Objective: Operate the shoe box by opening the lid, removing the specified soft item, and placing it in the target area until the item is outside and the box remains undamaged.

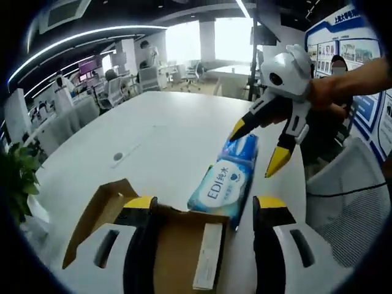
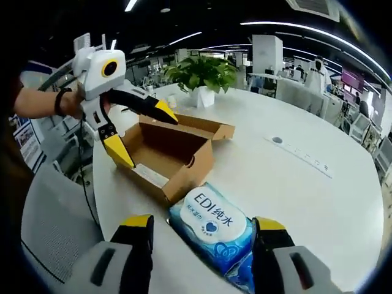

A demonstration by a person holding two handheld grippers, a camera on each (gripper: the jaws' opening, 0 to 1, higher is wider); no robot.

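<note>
- Shoe box (image 1: 177,251) of brown cardboard sits open on the white table (image 1: 153,141) in the left gripper view, at 6 o'clock, between that view's own jaws; its lid flap (image 1: 98,214) hangs out toward 8 o'clock and a white slip (image 1: 208,257) lies inside.
- Left gripper (image 1: 202,208) has its black, yellow-tipped jaws spread apart with nothing between the tips; the left jaw overlaps the box's front wall, though I cannot tell if it touches it.
- Wipes pack (image 1: 223,184), blue and white with "EDI" printed on it, lies flat on the table just beyond the box, toward 1 o'clock, outside it.
- Right gripper (image 1: 257,150) comes in from 2 o'clock, held by a hand (image 1: 331,92); its jaws are parted and empty, with one yellow tip at the pack's far end, contact unclear.
- In the right gripper view, the left gripper (image 2: 141,138) sits at 10 o'clock over the box (image 2: 171,153), jaws apart, one tip low at the box's near-left wall.
- A potted plant (image 2: 202,76) stands beyond the box at 12 o'clock.
- The pack (image 2: 214,233) lies at 6 o'clock, beside the box's corner, between the right gripper (image 2: 205,229) jaws, which stand wide and do not clamp it.
- Bare table (image 2: 306,184) stretches toward 3 o'clock, with a small round grommet (image 2: 277,140) in it.
</note>
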